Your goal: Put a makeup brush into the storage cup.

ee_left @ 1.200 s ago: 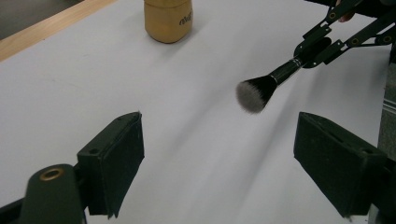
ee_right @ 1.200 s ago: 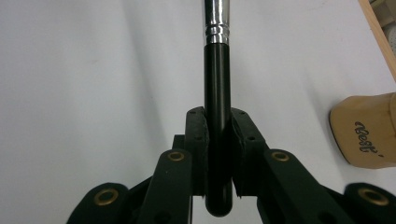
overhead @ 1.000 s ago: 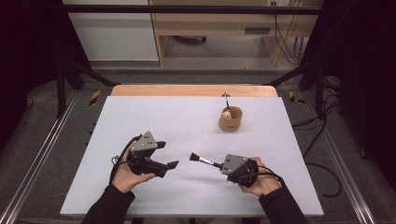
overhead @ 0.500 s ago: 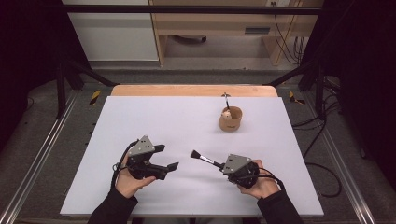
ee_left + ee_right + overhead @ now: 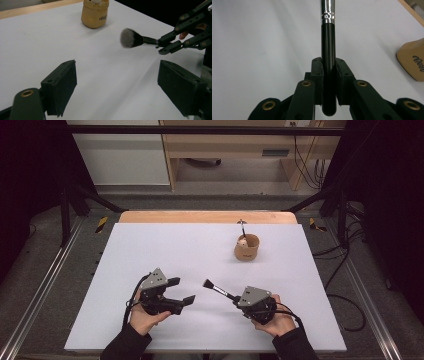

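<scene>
High view, left to right. The left gripper, a black two-jaw tool topped by a grey three-cornered plate, was held in the person's left hand above the near left part of the white rectangular tabletop. Its jaws stood wide apart and pointed toward the table's middle, with nothing between them. In the left gripper view the two black pads framed bare white surface, and no object lay in the gap.

Just right of the left gripper, and apart from it, was the black-handled makeup brush with a silver ferrule and a soft grey-tipped bristle head. It lay roughly level above the table, bristles toward the left gripper and handle running back to the right. In the left gripper view the bristle head hung clear of the tabletop, beyond the open jaws.

The right gripper, of the same black build with a grey plate, was held in the person's right hand over the near right part of the table. Its jaws were closed on the brush handle; in the right gripper view the two pads pressed either side of the handle, with the rounded handle end reaching back past them.

Farther right and well beyond both grippers, a small tan rounded holder bearing dark lettering stood upright near the far edge, next to the bare wooden strip that bordered the white surface.
</scene>
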Action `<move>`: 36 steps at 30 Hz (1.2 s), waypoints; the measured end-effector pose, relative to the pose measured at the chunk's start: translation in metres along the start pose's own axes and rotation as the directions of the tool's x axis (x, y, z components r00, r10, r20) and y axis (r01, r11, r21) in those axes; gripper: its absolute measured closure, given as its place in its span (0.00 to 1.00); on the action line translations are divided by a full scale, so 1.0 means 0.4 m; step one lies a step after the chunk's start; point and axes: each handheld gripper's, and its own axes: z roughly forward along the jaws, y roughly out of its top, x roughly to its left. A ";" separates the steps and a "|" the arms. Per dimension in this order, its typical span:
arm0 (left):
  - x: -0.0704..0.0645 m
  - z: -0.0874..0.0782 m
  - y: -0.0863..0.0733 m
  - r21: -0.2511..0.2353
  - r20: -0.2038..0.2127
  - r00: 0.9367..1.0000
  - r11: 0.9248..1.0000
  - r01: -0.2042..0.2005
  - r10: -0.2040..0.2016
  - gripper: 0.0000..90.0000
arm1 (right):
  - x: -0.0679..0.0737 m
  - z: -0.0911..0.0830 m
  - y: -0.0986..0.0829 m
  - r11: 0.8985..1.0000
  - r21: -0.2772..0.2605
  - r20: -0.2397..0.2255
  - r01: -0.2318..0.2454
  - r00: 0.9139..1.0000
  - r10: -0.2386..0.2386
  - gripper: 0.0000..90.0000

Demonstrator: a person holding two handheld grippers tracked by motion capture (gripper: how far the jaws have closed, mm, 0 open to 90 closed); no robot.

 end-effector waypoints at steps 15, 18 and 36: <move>-0.013 0.023 -0.013 -0.017 0.003 1.000 1.000 0.022 -0.022 0.16 | 0.007 0.004 -0.008 0.998 -0.040 0.011 -0.048 0.999 0.048 0.88; -0.017 0.028 -0.017 -0.025 -0.001 1.000 0.999 0.027 -0.027 0.16 | 0.009 0.005 -0.007 0.997 -0.049 0.005 -0.052 0.999 0.053 0.88; -0.040 0.051 -0.003 -0.095 0.046 0.995 0.991 0.093 -0.089 0.17 | 0.005 0.002 0.000 0.983 -0.126 0.006 -0.134 0.991 0.136 0.88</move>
